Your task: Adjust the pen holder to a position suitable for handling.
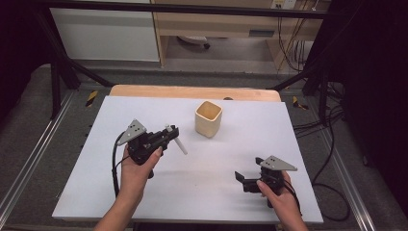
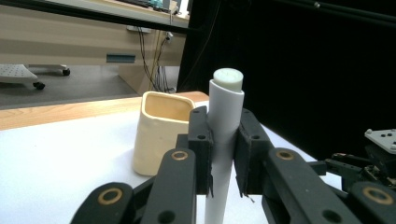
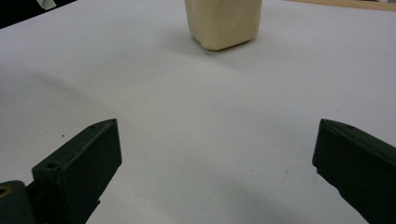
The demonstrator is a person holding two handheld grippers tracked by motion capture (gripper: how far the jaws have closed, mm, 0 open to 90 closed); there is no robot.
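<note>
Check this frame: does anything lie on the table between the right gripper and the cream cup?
Nothing does. In the right gripper view, bare white table stretches from the open right gripper up to the cream cup.

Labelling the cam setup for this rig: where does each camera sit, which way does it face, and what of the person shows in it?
High view: fixed above the person's side, looking forward and down on the white table; both forearms, left gripper and right gripper show.
Left gripper view: rides the left gripper, looking along its jaws shut on a white tube, cream cup behind.
Right gripper view: rides the right gripper, low over the table, jaws wide apart.
Shared: the cream cup.
</note>
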